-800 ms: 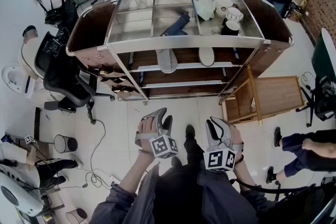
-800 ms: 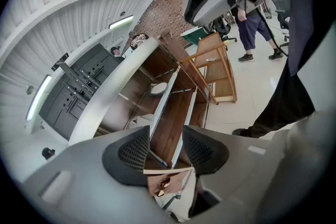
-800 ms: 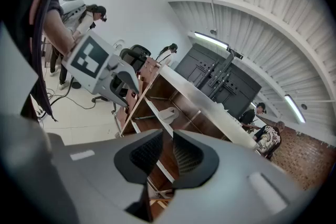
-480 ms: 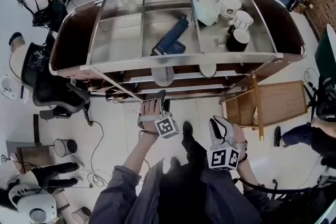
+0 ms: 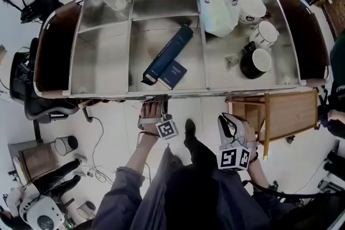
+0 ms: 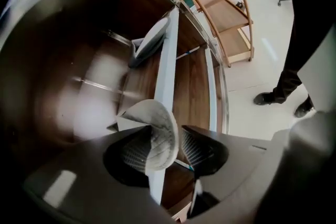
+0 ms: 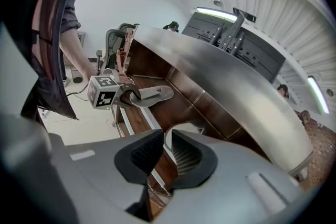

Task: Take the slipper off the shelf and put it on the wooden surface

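The left gripper [image 6: 168, 147] reaches in under the near edge of the shelf unit's brushed-metal top [image 5: 108, 51], and its dark ribbed jaws are closed partway on the slipper [image 6: 157, 128], a pale grey, soft-looking one with a rounded end and fine stitched lines across its sole. The slipper stands on edge between the pads, above a shelf of glossy brown wooden boards [image 6: 191, 86] crossed by a flat white rail [image 6: 167, 60]. Farther along that shelf a second grey slipper [image 6: 149, 42] lies tilted against the rail. The right gripper [image 7: 167, 139] hangs low, near the person's body, its jaws almost together with only a thin slit between the ribbed pads and nothing in it. On the metal top lie two dark blue books [image 5: 167, 54], with white mugs [image 5: 264, 32] to the far right. A slatted light-wood stand [image 5: 285, 110] sits on the pale tiled floor just right of the unit.
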`<state>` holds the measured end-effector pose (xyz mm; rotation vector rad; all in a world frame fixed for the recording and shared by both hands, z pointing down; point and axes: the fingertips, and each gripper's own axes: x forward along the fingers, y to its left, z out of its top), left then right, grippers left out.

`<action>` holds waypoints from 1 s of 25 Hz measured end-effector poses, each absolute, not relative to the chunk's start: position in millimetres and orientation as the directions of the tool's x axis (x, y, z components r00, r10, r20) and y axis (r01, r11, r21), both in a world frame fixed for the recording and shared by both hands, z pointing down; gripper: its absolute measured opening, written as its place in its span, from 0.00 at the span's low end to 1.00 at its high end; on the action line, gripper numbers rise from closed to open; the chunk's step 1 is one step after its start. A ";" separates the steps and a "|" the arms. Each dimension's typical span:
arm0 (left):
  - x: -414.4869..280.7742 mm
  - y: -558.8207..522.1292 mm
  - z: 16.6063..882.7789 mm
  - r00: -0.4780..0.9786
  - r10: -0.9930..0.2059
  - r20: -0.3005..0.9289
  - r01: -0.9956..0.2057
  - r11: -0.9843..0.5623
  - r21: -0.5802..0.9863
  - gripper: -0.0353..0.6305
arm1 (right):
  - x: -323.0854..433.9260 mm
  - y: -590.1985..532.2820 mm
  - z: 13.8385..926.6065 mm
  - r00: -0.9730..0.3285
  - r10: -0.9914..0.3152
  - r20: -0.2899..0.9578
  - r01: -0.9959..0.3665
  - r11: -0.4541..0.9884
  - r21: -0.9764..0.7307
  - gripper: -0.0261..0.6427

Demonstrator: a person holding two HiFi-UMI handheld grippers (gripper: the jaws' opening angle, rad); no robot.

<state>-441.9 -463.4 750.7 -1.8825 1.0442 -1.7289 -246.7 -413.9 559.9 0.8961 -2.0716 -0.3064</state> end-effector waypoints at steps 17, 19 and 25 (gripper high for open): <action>-456.8 -360.2 602.4 -0.044 -0.907 0.419 -0.348 -0.379 -0.857 0.12 | -228.7 -315.5 519.0 -0.403 -0.750 0.524 -0.485 0.661 0.573 0.10; -446.3 -314.8 585.7 -0.030 -0.921 0.389 -0.361 -0.353 -0.863 0.12 | -218.0 -277.2 508.9 -0.392 -0.774 0.498 -0.496 0.633 0.594 0.10; -404.4 -149.5 563.9 -0.002 -0.923 0.385 -0.436 -0.345 -0.831 0.12 | -186.5 -147.1 511.1 -0.367 -0.772 0.519 -0.496 0.634 0.593 0.08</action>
